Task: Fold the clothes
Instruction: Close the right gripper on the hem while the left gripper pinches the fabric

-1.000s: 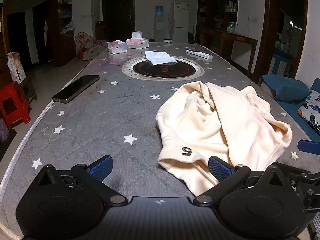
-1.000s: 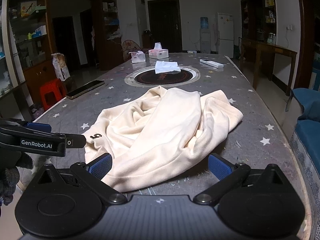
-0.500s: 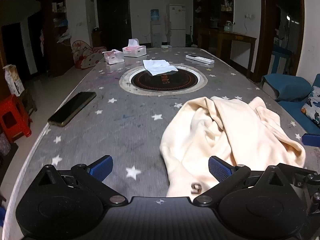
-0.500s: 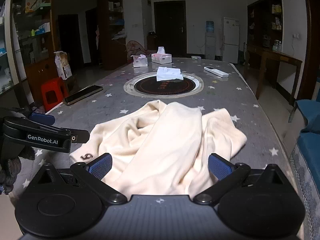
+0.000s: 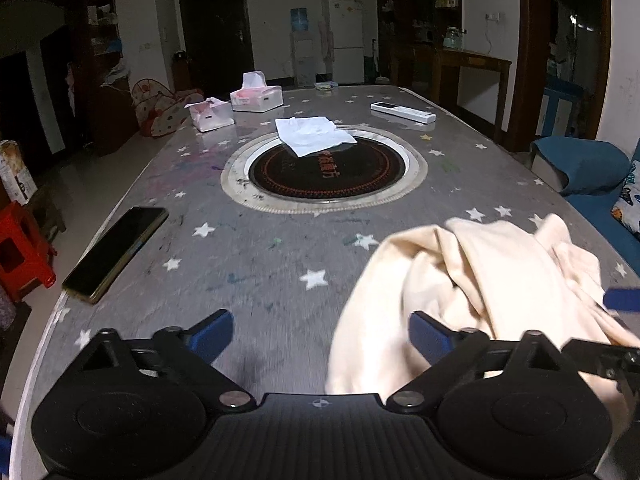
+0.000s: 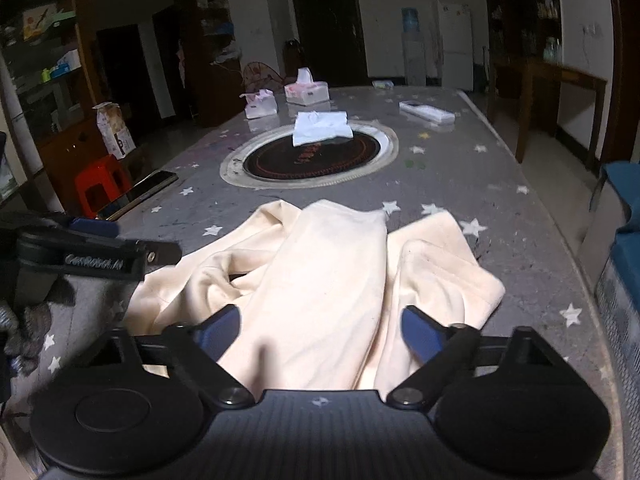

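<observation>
- cream garment (image 5: pixel 480 280): near hem hidden behind left gripper (image 5: pixel 320 332) body, motion-blurred
- left gripper logo in right wrist view: blurred
- phone (image 6: pixel 140 194): partly hidden

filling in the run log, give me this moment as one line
task: fold clothes | left gripper: open, empty | right gripper: open, over cream garment | garment: crumpled, unfolded on table

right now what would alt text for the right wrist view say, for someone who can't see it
A crumpled cream garment lies on a grey star-patterned table, with the open right tongs low over its near edge, gripping nothing. The left tongs reach in from the left beside the cloth. Farther back are a round inset hob under a white cloth, tissue boxes and a phone.
</observation>
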{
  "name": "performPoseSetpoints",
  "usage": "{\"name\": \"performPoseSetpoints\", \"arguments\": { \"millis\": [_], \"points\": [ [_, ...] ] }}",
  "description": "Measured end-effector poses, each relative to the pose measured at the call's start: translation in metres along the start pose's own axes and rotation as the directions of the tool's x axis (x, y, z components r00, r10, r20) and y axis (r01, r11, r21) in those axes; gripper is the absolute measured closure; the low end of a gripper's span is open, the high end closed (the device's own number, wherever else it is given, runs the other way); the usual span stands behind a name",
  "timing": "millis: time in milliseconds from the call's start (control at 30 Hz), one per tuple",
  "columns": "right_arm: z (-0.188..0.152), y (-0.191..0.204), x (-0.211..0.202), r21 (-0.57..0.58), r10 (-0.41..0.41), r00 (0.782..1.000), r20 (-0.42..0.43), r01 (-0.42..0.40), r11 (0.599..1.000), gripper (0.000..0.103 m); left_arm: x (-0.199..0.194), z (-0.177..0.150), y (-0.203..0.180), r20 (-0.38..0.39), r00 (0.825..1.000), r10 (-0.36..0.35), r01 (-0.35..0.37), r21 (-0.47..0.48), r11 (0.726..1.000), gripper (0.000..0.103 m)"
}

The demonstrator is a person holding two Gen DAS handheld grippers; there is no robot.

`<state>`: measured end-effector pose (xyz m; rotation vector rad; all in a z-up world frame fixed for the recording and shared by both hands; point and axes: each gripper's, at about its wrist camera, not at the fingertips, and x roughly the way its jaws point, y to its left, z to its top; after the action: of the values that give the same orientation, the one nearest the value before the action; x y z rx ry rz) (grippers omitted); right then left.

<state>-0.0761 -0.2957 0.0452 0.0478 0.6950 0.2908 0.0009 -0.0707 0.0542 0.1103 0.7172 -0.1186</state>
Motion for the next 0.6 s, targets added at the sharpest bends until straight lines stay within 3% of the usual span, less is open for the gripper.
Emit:
{"name": "performPoseSetpoints", "arguments": {
  "millis": [100, 300, 433, 467, 533, 600],
  "points": [
    [0.004, -0.008, 0.009, 0.022, 0.011, 1.0, -0.017, -0.011, 1.0, 0.027, 0.016, 0.003, 0.005, -0.033, 0.999, -0.023, 0.023, -0.002, 1.0, 0.014],
    [0.007, -0.011, 0.021, 0.023, 0.02, 0.999, -0.049, -0.019, 1.0, 0.039, 0.027, -0.009, 0.009, -0.082, 0.991, -0.101, 0.102, 0.005, 0.995, 0.018],
    [0.004, -0.012, 0.029, 0.038, 0.021, 0.997, -0.071, -0.019, 0.999, 0.052, 0.03, -0.016, 0.008, -0.095, 0.987, -0.132, 0.134, 0.013, 0.991, 0.061],
    [0.003, -0.011, 0.03, 0.037, 0.019, 0.997, -0.074, -0.016, 0.999, 0.053, 0.029, -0.016, 0.009, -0.085, 0.986, -0.143, 0.145, 0.018, 0.989, 0.083],
    [0.0, -0.009, 0.029, 0.03, 0.017, 0.997, -0.076, -0.015, 0.999, 0.054, 0.027, -0.016, 0.012, -0.082, 0.982, -0.171, 0.172, 0.005, 0.985, 0.096],
    [-0.001, -0.008, 0.028, 0.022, 0.011, 0.997, -0.077, -0.009, 1.0, 0.06, 0.022, -0.018, 0.012, -0.062, 0.986, -0.155, 0.157, 0.022, 0.987, 0.1]
  ]
}}
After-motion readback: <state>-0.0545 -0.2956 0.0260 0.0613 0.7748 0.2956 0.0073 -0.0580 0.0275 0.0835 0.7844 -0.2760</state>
